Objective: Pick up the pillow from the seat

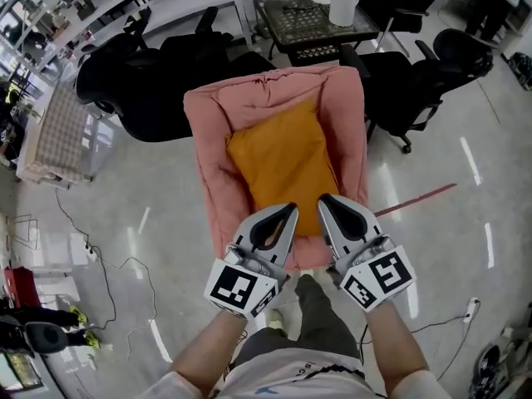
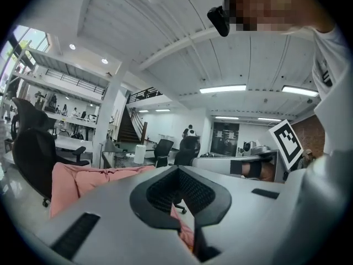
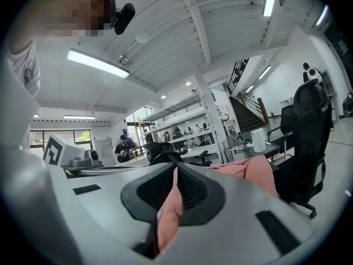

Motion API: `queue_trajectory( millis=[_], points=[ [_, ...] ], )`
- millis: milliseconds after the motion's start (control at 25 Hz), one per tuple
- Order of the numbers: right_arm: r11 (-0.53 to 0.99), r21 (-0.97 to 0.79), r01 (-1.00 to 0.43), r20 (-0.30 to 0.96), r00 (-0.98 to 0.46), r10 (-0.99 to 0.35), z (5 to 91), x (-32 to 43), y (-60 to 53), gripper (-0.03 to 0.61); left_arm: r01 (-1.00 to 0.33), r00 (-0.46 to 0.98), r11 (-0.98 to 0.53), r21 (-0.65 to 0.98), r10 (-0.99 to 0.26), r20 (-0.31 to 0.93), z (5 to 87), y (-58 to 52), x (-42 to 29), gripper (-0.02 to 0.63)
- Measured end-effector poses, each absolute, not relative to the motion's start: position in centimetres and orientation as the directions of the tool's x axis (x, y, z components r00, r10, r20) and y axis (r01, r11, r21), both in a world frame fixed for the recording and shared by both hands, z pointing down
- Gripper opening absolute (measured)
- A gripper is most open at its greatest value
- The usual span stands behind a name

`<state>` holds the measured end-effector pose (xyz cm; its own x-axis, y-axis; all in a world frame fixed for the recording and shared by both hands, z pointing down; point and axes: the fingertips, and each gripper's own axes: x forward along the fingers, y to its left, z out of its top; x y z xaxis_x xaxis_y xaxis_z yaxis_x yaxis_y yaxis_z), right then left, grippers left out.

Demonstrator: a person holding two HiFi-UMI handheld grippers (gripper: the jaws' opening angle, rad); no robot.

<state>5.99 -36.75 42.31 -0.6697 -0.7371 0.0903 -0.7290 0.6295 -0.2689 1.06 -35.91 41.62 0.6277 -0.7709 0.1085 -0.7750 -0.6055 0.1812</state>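
Note:
An orange pillow (image 1: 283, 169) lies on the pink padded seat (image 1: 208, 115) in the head view. Both grippers reach in from the seat's near edge, side by side. My left gripper (image 1: 287, 210) has its tips at the pillow's near edge. In the left gripper view its jaws (image 2: 177, 169) meet at the tips, with reddish fabric (image 2: 186, 233) showing in the slit lower down. My right gripper (image 1: 326, 199) also ends on that near edge. Its jaws (image 3: 176, 169) are shut on a fold of salmon fabric (image 3: 168, 214) running up to the tips.
Black office chairs stand behind the seat at left (image 1: 133, 81) and right (image 1: 424, 81). A small dark table (image 1: 320, 23) with a white roll (image 1: 344, 4) is at the back. Cables (image 1: 108, 264) trail over the floor at left. The person's leg (image 1: 320, 314) is just before the seat.

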Motion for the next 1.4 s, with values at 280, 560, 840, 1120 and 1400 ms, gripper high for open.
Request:
queue_trajectory(
  millis=[280, 560, 840, 1120, 1400],
  points=[
    [0.632, -0.306, -0.712, 0.155, -0.692, -0.705, 49.3, 7.0, -46.6, 0.018, -0.802, 0.591, -0.560, 0.207, -0.792, 0.150, 47.9, -45.1, 1.8, 0.011],
    [0.616, -0.322, -0.719, 0.250, -0.692, -0.677, 57.0, 7.9, -53.2, 0.031, -0.828, 0.553, -0.508, 0.238, -0.810, 0.194, 53.5, -50.8, 2.3, 0.011],
    [0.597, -0.338, -0.727, 0.329, -0.686, -0.649, 64.4, 7.8, -57.9, 0.169, -0.828, 0.555, -0.499, 0.258, -0.794, 0.246, 58.2, -52.9, 3.5, 0.009],
    [0.598, -0.316, -0.736, 0.366, -0.676, -0.639, 68.1, 7.6, -62.6, 0.249, -0.831, 0.551, -0.496, 0.251, -0.796, 0.251, 60.2, -54.9, 4.2, 0.011],
    [0.645, -0.393, -0.656, 0.377, -0.754, -0.537, 70.6, 6.1, -65.6, 0.308, -0.839, 0.538, -0.476, 0.264, -0.797, 0.274, 61.6, -55.8, 3.8, 0.009]
  ],
)
